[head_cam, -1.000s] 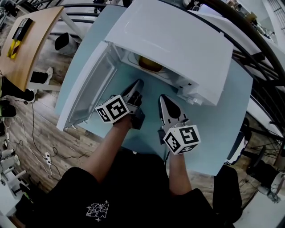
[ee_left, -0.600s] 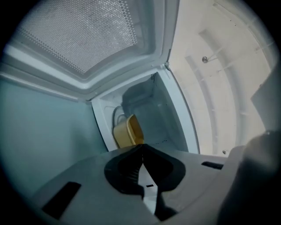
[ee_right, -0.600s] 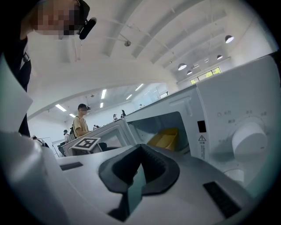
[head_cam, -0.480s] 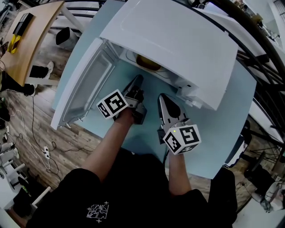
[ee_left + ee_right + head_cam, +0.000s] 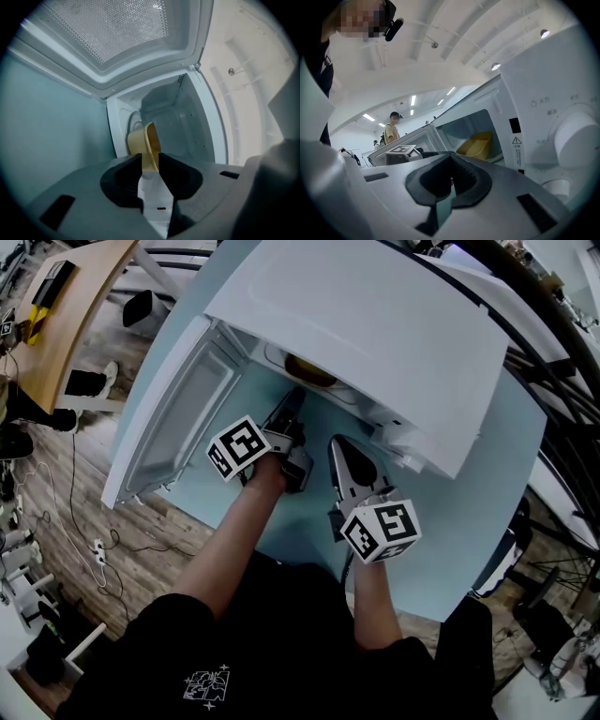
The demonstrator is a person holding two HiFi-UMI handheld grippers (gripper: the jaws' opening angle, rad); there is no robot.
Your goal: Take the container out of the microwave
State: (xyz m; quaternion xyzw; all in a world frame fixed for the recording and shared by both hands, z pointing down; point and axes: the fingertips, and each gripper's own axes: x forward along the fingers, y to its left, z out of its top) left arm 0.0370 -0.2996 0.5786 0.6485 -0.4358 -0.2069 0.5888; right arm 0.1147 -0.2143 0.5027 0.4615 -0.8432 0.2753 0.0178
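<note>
A yellow container (image 5: 309,371) sits inside the white microwave (image 5: 375,324), whose door (image 5: 173,418) is swung open to the left. My left gripper (image 5: 292,401) is at the mouth of the cavity, pointing in. In the left gripper view its jaws have just been opening and stand apart (image 5: 150,161), with nothing pressed between them; the container (image 5: 146,143) lies just beyond the tips. My right gripper (image 5: 339,448) hovers over the blue table in front of the microwave, and its jaws (image 5: 451,158) meet at the tips. From there the container (image 5: 478,145) shows deep in the cavity.
The microwave stands on a light blue table (image 5: 450,531). Its control panel with a round knob (image 5: 579,138) is close on the right of the right gripper. A wooden desk (image 5: 66,315) and floor cables lie to the left. A person (image 5: 392,129) stands in the background.
The left gripper has moved forward to the microwave's opening, rolled a little, and its jaws have parted. The right gripper has hardly shifted.
</note>
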